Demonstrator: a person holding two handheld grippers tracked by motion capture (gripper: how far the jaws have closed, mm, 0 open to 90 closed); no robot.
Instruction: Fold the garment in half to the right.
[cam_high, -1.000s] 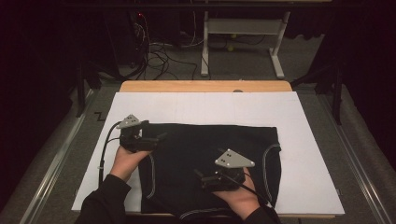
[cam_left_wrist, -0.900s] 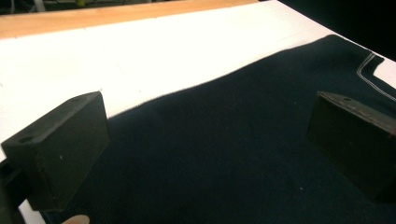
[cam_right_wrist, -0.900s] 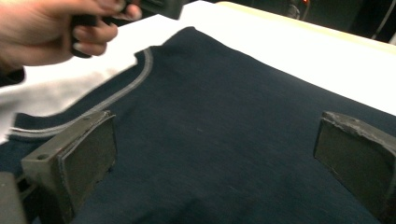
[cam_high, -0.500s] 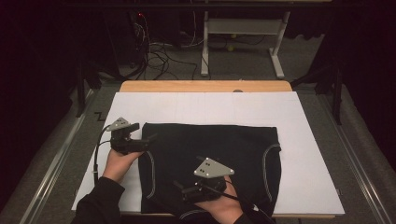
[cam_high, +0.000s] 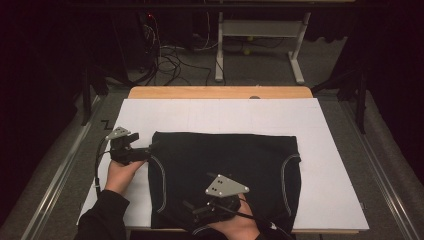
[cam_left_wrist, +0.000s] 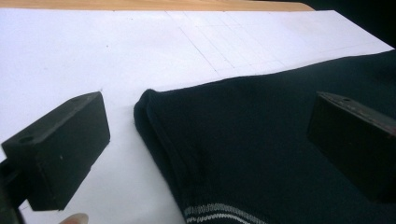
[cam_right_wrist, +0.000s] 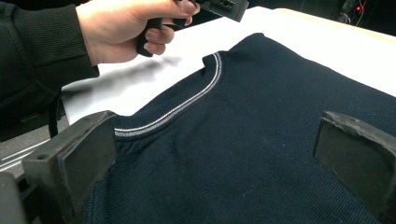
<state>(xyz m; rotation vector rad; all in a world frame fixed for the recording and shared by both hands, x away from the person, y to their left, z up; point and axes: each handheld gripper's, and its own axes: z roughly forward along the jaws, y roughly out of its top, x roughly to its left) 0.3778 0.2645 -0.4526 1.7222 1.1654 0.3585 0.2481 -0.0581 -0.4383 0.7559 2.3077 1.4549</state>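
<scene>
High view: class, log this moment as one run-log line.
left gripper: open, at garment's left edge | right gripper: open, over near hem | dark knit garment: flat on white sheet

High view overhead; claw views close, sharing garment.

light: dim room, bright white sheet | shadows: soft | blur: near jaws slightly unfocused

From where I stand, no word, brand or number can be read anywhere. The one sign is a small black Z-shaped mark at the far left corner of the white sheet. Faint pencil grid lines cross that sheet, with no lettering.
</scene>
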